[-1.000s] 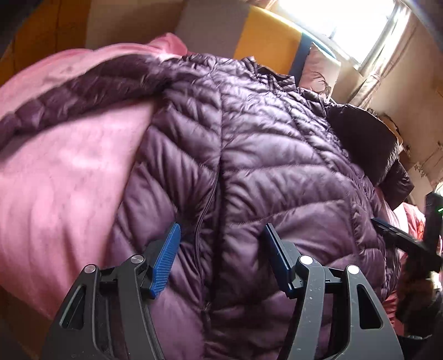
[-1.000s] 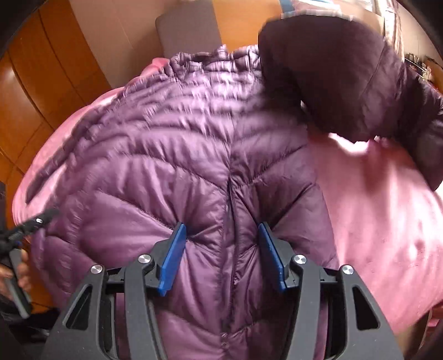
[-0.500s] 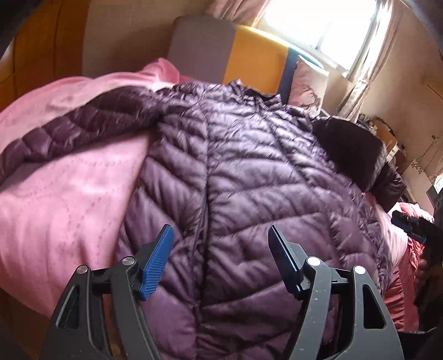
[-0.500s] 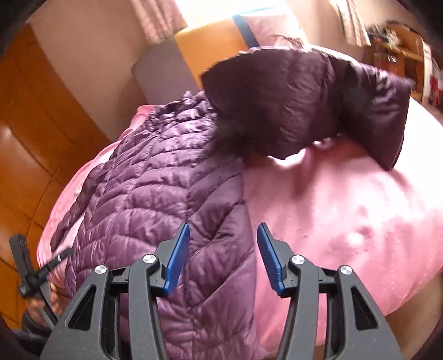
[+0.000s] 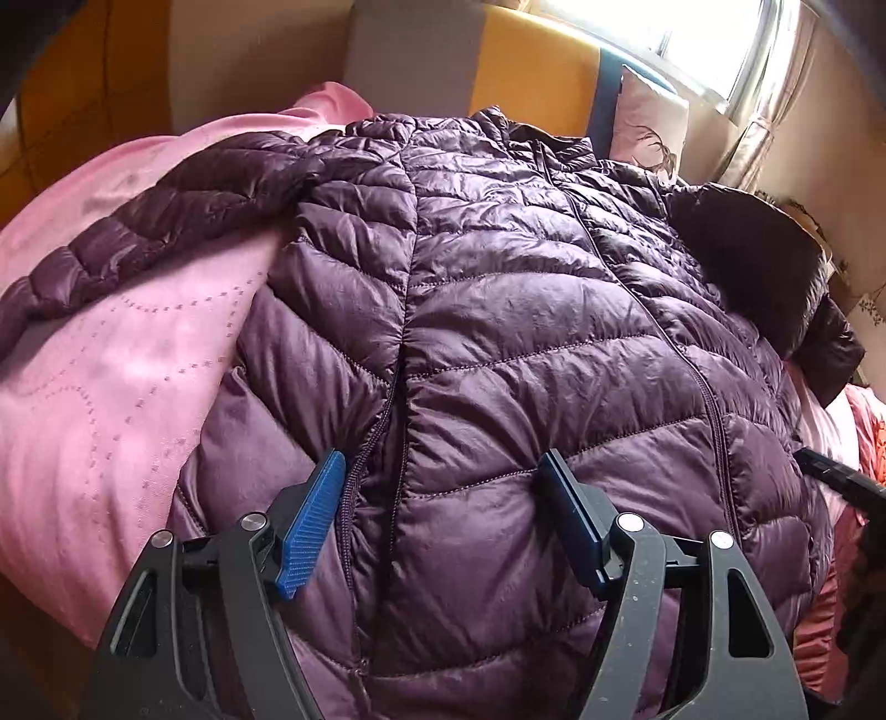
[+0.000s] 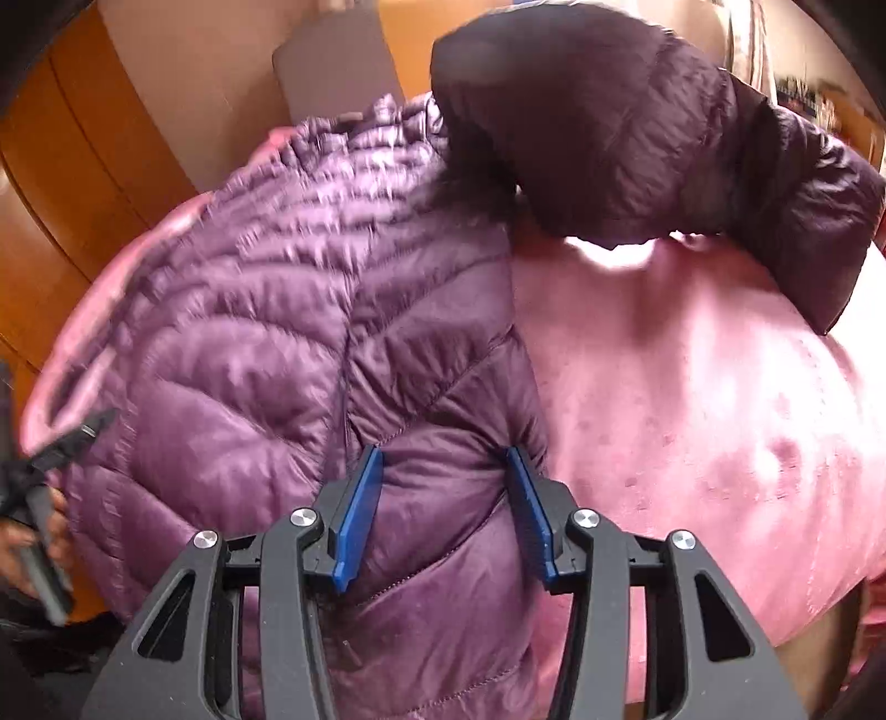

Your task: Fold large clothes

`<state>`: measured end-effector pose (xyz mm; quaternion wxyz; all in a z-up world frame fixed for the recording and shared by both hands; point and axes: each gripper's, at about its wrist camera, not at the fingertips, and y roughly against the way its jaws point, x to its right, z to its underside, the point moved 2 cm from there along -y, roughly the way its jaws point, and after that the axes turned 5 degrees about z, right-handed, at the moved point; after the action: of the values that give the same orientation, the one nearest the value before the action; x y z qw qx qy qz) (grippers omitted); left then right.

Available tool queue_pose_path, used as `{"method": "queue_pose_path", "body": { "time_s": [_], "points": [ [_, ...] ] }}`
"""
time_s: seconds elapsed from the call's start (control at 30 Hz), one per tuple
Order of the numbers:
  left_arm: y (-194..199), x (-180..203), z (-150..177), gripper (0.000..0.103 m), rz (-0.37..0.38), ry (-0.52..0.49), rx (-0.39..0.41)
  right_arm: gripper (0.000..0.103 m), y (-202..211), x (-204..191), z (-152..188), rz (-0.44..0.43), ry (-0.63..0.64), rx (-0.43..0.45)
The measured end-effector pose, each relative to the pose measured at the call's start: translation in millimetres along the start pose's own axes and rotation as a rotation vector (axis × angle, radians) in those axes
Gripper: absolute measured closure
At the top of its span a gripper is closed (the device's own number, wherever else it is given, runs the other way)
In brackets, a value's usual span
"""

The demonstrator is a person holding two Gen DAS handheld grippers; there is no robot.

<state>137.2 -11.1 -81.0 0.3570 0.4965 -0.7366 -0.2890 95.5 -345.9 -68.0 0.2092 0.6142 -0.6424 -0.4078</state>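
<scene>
A purple quilted down jacket [image 5: 526, 332] lies front up and zipped on a pink bedspread [image 5: 111, 387]. One sleeve [image 5: 166, 221] stretches out to the left. The other sleeve [image 6: 637, 122] is doubled over, dark lining up, near the collar. My left gripper [image 5: 440, 459] is open low over the jacket's left front panel, beside a side seam, with its pads clear of the cloth. My right gripper [image 6: 444, 451] is open and straddles the jacket's [image 6: 277, 332] right edge panel. Puffed fabric bulges between its fingers, which are drawing in slowly.
A grey and yellow headboard [image 5: 526, 61], a pillow [image 5: 648, 127] and a bright window [image 5: 692, 33] lie beyond the collar. Wood panelling [image 6: 83, 166] runs along the left. A hand [image 6: 22, 548] holding the other gripper shows at the left edge. Pink bedspread [image 6: 692, 387] lies bare to the right.
The left jaws have widened and the gripper has shifted slightly over the front panel. The right gripper slid from the centre zip out to the jacket's right edge, and its jaws narrowed a little.
</scene>
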Motion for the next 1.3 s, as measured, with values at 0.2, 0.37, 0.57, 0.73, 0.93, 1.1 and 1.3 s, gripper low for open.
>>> {"method": "queue_pose_path", "body": {
  "time_s": [0.2, 0.37, 0.57, 0.73, 0.93, 1.1, 1.3],
  "points": [
    [14.5, 10.0, -8.8, 0.017, 0.054, 0.025, 0.051, 0.008, 43.1, 96.3, -17.5, 0.139, -0.343, 0.206],
    [10.5, 29.4, -12.5, 0.017, 0.068, -0.046, 0.042, 0.002, 48.0, 176.9, -35.7, 0.199, -0.605, 0.312],
    [6.6, 31.8, -19.3, 0.017, 0.081, -0.042, 0.034, 0.042, 19.0, 202.0, -74.6, 0.196, -0.542, 0.241],
    [3.6, 35.2, -31.2, 0.017, 0.073, -0.059, 0.042, 0.096, 25.6, 198.3, -95.4, 0.221, -0.479, 0.193],
    [-5.9, 40.1, -43.0, 0.017, 0.074, -0.092, 0.039, 0.098, 68.0, 262.0, -116.1, 0.453, -0.533, 0.229],
    [-8.6, 30.0, -51.2, 0.017, 0.097, -0.034, 0.044, 0.098, 63.8, 301.3, -123.2, 0.581, -0.586, 0.128],
    [-6.4, 13.1, -48.8, 0.017, 0.083, -0.011, 0.044, 0.098, 81.5, 268.9, -127.8, 0.446, -0.568, 0.129]
  ]
}}
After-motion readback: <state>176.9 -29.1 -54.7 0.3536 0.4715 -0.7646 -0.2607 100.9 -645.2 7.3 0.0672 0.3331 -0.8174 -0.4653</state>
